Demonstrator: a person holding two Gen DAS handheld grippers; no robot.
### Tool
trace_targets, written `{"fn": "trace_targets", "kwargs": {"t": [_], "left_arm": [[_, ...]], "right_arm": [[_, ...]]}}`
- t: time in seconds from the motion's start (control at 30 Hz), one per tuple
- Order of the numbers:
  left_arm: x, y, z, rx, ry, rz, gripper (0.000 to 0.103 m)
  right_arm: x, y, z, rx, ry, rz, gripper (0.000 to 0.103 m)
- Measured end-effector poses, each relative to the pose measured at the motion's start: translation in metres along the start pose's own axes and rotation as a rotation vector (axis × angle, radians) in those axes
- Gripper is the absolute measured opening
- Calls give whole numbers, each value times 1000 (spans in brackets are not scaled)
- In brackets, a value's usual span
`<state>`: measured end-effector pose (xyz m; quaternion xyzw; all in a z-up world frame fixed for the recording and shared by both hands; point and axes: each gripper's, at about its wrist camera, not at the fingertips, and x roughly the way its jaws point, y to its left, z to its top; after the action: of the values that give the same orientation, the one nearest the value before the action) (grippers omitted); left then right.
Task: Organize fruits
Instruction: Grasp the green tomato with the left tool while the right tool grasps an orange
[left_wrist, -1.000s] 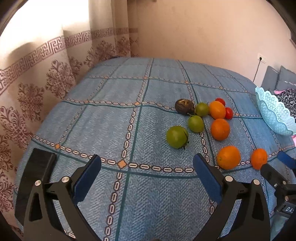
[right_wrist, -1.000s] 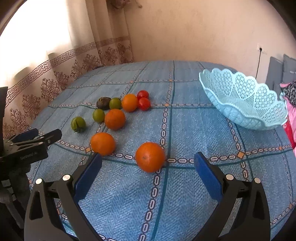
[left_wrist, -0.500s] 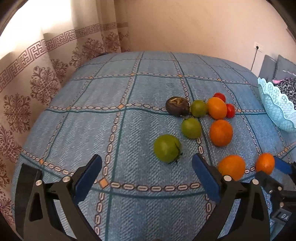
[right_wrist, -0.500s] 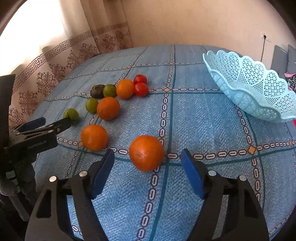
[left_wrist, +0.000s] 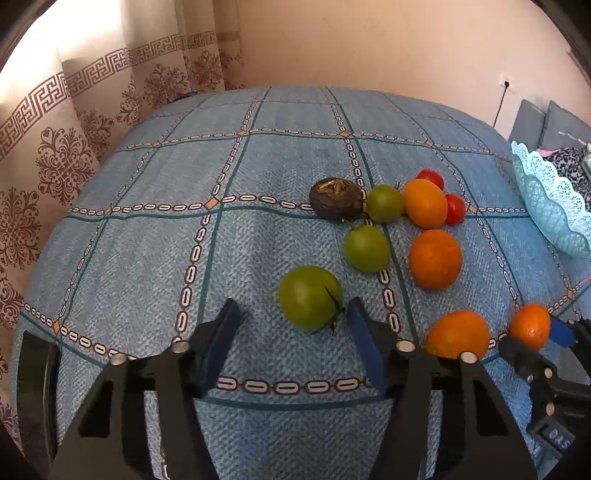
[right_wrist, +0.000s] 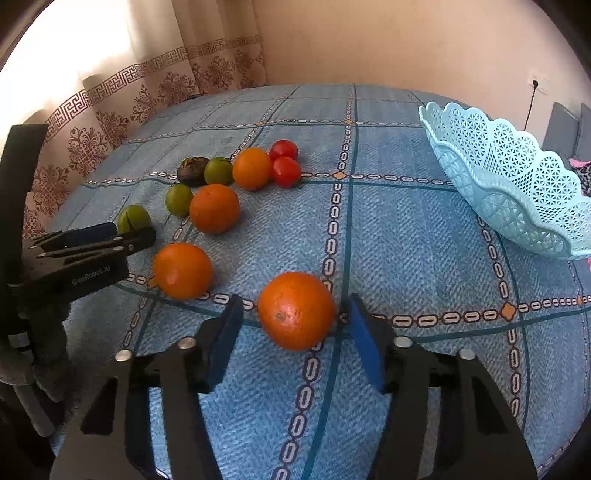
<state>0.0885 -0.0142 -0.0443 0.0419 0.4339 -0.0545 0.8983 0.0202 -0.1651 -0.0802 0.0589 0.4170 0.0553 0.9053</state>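
Note:
Fruit lies on a blue patterned bedspread (left_wrist: 147, 258). My left gripper (left_wrist: 291, 325) is open with a green tomato (left_wrist: 310, 297) between its fingertips, touching the right pad. My right gripper (right_wrist: 293, 319) is open around an orange (right_wrist: 296, 310), with gaps on both sides. Further back lie oranges (right_wrist: 214, 208) (right_wrist: 182, 270) (right_wrist: 252, 168), two green tomatoes (left_wrist: 366, 248) (left_wrist: 384, 203), two red tomatoes (right_wrist: 286, 171) (right_wrist: 283, 149) and a dark brown fruit (left_wrist: 336, 199). A light blue lattice basket (right_wrist: 517, 184) stands empty at the right.
A patterned curtain (left_wrist: 74, 122) hangs along the left edge of the bed. A pink wall (right_wrist: 406, 44) stands behind, with a socket and cable (right_wrist: 533, 86). Grey cushions (left_wrist: 554, 125) lie at the far right. The left gripper shows in the right wrist view (right_wrist: 92, 240).
Both grippers have moved forward and narrowed. The left now has the green tomato between its fingers, the right has the nearest orange between its fingers.

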Motion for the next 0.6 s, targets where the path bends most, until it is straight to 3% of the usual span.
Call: {"fn": "trace_targets", "kwargs": {"t": [0.13,0.3,0.6], "left_arm": [[-3,-3,-2,4,-9,-35,34],[-10,-11,-6,21,-17,-49,34],[-47,-23,0,47,-100,-68,34]], "right_arm": [[-1,-2,1,10,-5,18,39],[-5,-5,-1,35,-16,38,39],[-27,-9,5,41,-74,38,39]]}}
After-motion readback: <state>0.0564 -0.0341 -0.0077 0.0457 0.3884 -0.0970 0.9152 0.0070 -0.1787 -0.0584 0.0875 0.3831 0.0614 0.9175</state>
